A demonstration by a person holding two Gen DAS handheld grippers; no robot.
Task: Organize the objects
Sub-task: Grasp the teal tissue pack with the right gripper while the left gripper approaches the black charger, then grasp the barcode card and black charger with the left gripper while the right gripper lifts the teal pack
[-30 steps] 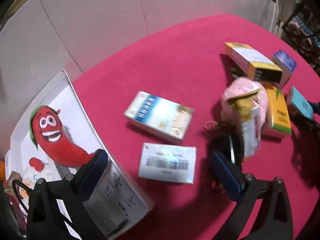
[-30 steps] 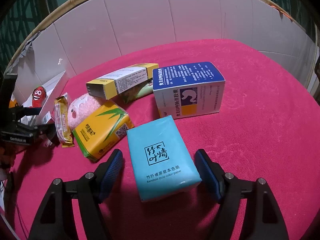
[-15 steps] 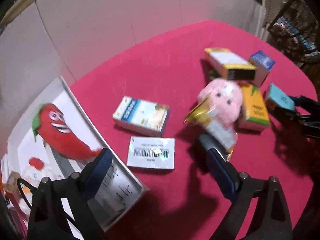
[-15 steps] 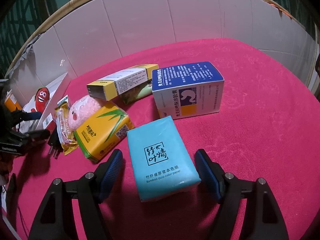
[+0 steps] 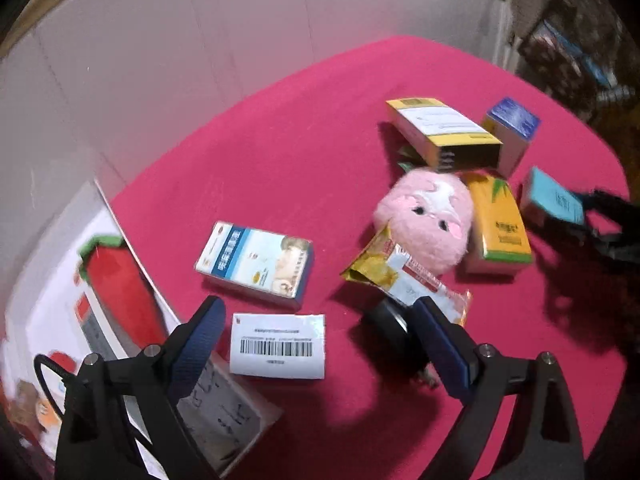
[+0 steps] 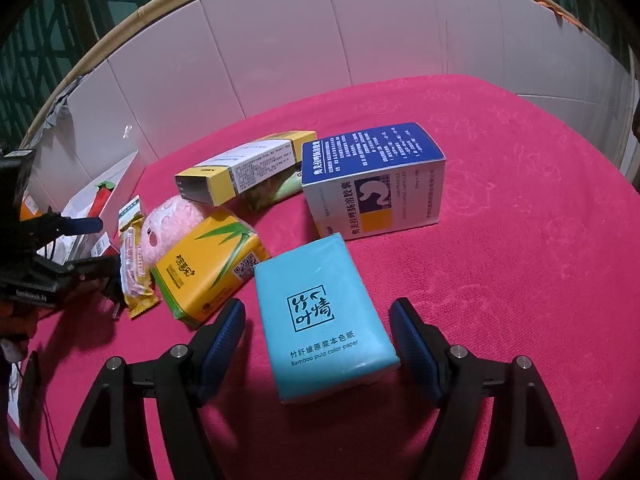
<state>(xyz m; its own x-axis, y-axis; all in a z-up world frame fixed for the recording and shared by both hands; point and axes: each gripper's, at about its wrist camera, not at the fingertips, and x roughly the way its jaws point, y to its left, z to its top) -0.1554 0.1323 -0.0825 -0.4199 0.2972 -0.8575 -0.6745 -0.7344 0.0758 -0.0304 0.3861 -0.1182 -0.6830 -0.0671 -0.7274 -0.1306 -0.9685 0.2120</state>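
The right gripper point(image 6: 316, 344) stands with its jaws apart on either side of a light blue tissue pack point(image 6: 324, 320), a clear gap of red cloth showing between each blue pad and the pack, so nothing is pinched. The left gripper point(image 5: 320, 344) is spread wide and holds nothing; its jaws closed a little within the last second, and a white barcode-labelled box point(image 5: 278, 346) lies on the cloth between them without touching either pad. By its right finger point(image 5: 440, 344) sits a small black object and the end of a yellow snack packet point(image 5: 400, 276). That packet leans against a pink plush toy point(image 5: 428, 220), which touches a yellow bamboo-print tissue pack point(image 5: 498, 224). Behind these, toward the table's far edge, a long yellow and white carton point(image 5: 444, 136) rests partly on a green packet, beside a blue and white medicine box point(image 6: 372, 184). A blue and white photo-printed box point(image 5: 256, 264) lies alone just past the barcode box. At the left edge of the red table point(image 5: 280, 152) sits a white open box point(image 5: 120, 312) holding a red chili plush point(image 5: 120, 292).
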